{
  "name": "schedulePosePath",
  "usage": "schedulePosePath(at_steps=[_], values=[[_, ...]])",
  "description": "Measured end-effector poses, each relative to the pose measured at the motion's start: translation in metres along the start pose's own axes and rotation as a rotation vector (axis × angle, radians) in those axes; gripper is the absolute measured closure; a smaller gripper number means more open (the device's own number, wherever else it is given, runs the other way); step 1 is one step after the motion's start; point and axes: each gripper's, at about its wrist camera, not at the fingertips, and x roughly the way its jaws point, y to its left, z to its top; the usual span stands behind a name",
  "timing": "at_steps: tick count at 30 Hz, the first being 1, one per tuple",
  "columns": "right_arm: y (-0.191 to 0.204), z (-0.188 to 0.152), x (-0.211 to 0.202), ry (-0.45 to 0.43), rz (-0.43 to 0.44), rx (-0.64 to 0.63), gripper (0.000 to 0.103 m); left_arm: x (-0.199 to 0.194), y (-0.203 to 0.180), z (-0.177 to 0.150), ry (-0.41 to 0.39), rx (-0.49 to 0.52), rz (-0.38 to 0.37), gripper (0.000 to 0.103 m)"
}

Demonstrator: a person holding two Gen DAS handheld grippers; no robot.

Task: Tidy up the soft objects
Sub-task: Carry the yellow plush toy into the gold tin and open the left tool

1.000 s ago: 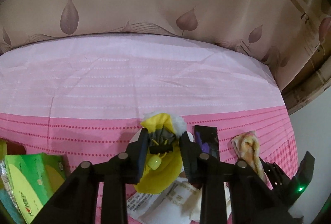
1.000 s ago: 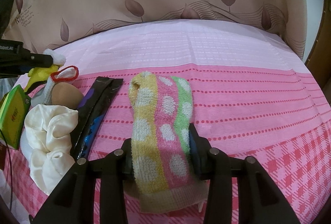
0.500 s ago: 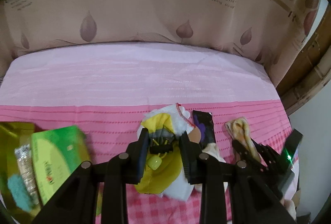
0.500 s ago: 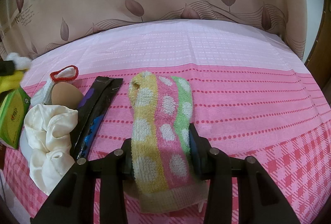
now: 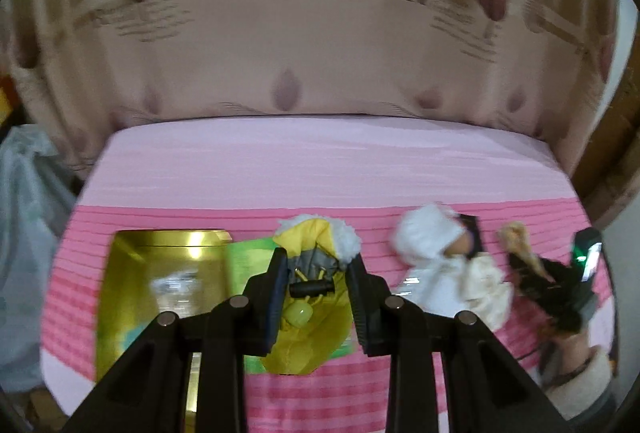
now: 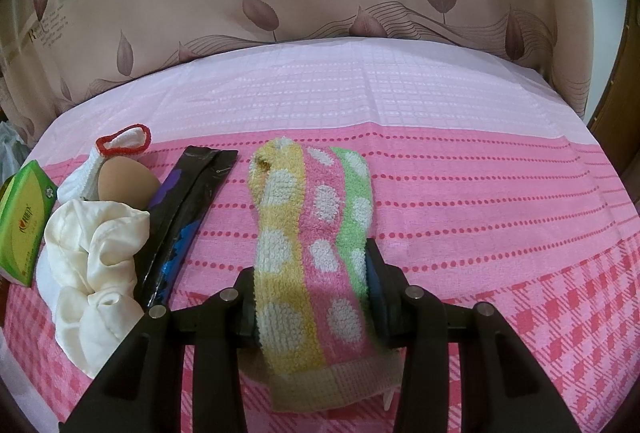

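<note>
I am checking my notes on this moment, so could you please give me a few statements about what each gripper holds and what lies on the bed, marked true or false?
1. The left gripper is shut on a yellow pouch. True.
2. The right gripper hangs empty above the bed. False: it is clamped on the spotted towel, whose far end rests on the pink cover.
3. A black sachet lies between the towel and the cream cloth. True.
4. The gold box stands to the right of the yellow pouch in the left wrist view. False: it is to the left.
</note>
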Motion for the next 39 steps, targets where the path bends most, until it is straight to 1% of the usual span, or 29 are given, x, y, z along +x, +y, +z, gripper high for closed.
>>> schedulePosePath(at_steps=[5,7,9,10,16,19,24,34,39], values=[[0.001,-0.001,0.0,0.0,-0.006,-0.005,0.063,-0.003,0.05,-0.009,-0.005,-0.038,0.095,0.074],[0.001,-0.001,-0.001,0.0,-0.005,-0.004,0.063,0.001,0.072,-0.012,0.005,-0.062,0.135,0.074],[0.001,-0.001,-0.001,0.0,-0.007,-0.006,0.064,0.005,0.093,-0.016,0.014,-0.085,0.157,0.074],[0.001,-0.001,-0.001,0.001,-0.009,-0.007,0.064,0.009,0.103,-0.019,0.022,-0.097,0.184,0.074],[0.001,-0.001,-0.001,0.001,-0.012,-0.011,0.064,0.033,0.145,-0.029,0.054,-0.138,0.238,0.074],[0.001,-0.001,-0.001,0.001,-0.013,-0.013,0.064,0.045,0.16,-0.032,0.071,-0.147,0.246,0.074],[0.001,-0.001,-0.001,0.002,-0.015,-0.016,0.064,0.064,0.177,-0.034,0.086,-0.177,0.224,0.073],[0.001,-0.002,-0.001,0.002,-0.017,-0.017,0.064,0.094,0.189,-0.039,0.152,-0.194,0.239,0.07],[0.002,-0.002,-0.001,0.002,-0.018,-0.018,0.064,0.101,0.197,-0.041,0.162,-0.206,0.249,0.068]])
